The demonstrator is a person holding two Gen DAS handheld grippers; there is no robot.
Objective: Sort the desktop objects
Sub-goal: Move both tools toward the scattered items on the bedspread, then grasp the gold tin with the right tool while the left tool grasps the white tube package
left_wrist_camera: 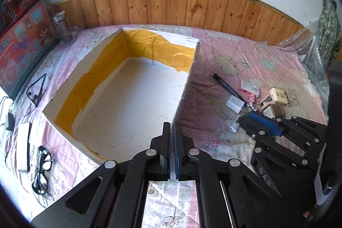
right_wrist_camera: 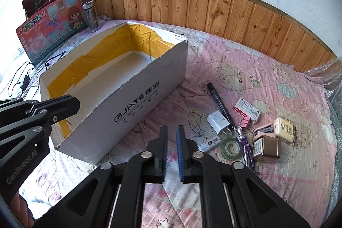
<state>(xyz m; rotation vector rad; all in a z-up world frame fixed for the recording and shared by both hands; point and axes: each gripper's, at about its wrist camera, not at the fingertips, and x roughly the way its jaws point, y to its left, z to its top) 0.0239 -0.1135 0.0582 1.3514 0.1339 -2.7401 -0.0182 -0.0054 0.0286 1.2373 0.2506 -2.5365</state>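
**Both grippers empty over the pink quilt, box still bare**

A pink cartoon-print quilt [right_wrist_camera: 267, 78] carries everything. Toward its left edge sits a large open white cardboard box [right_wrist_camera: 136, 104] lined with yellow tape, nothing inside. Near the right edge lies a cluster of small items: a black marker pen [right_wrist_camera: 220, 103], a white plug charger [right_wrist_camera: 218, 122], a gold rectangular tin [right_wrist_camera: 267, 147], a cream box [right_wrist_camera: 285, 128] and a clear tape roll [right_wrist_camera: 230, 147]. The left gripper [left_wrist_camera: 172, 127] hangs over the box's near edge, jaws nearly together, gripping nothing. The right gripper [right_wrist_camera: 172, 128] hovers between box and cluster, jaws slightly parted, empty.
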